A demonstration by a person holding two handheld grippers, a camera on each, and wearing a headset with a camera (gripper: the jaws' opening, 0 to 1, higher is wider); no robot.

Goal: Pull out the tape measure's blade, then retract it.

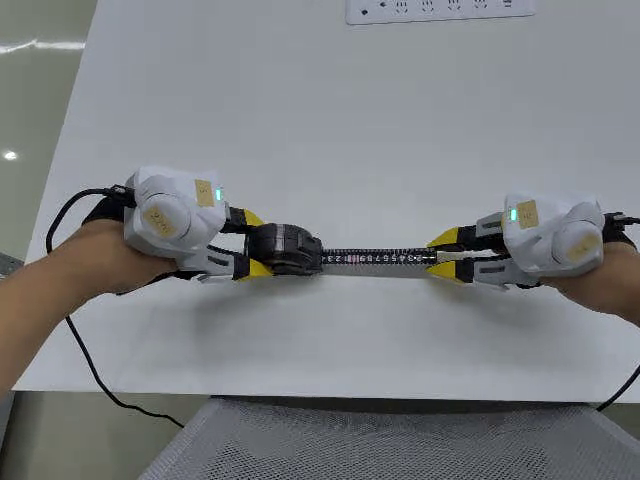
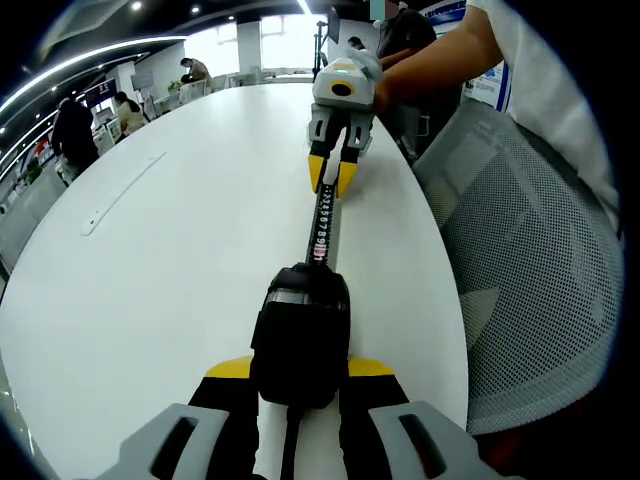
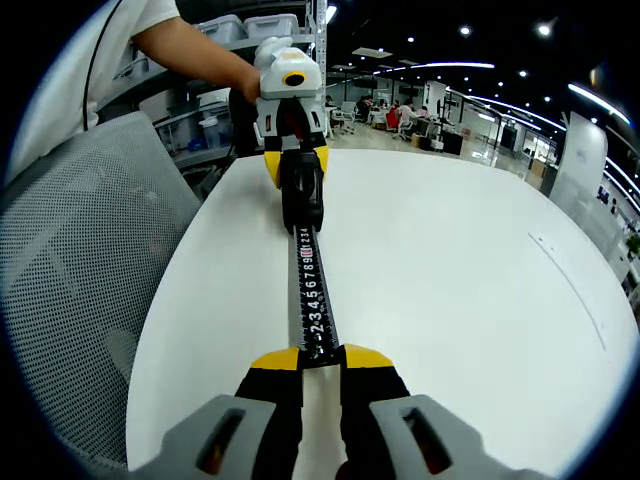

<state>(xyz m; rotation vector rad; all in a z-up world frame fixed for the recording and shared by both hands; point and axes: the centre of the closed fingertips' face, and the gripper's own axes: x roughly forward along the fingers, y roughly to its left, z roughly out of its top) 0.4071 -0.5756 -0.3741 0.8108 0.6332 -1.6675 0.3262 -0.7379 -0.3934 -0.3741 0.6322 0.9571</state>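
Clamping the black tape measure case (image 1: 285, 249) between the yellow-tipped jaws of the left gripper (image 1: 255, 243), closed against its two sides, at the left of the white tabletop (image 1: 320, 120) and close to the near edge. Pinching the tip end of the blade (image 1: 380, 257) in the right gripper (image 1: 445, 254), closed on it, at the right and well apart from the case. Holding the blade drawn out in a straight line from the case's mouth rightward into the right gripper's jaws, dark with pale numerals and a red mark partway along, running level and low over the tabletop. Pointing the two grippers inward at each other along the blade, with a hand wrapped behind each. Not being able to tell whether the case is touching the tabletop or hanging just above it. Working with a white power strip (image 1: 438, 10) lying at the far edge, a grey mesh chair (image 1: 400, 445) just past the near edge, and a black cable (image 1: 85, 360) trailing from the left gripper off the near left side. Looking, in the right gripper view, straight down the numbered blade to the case at its far end.
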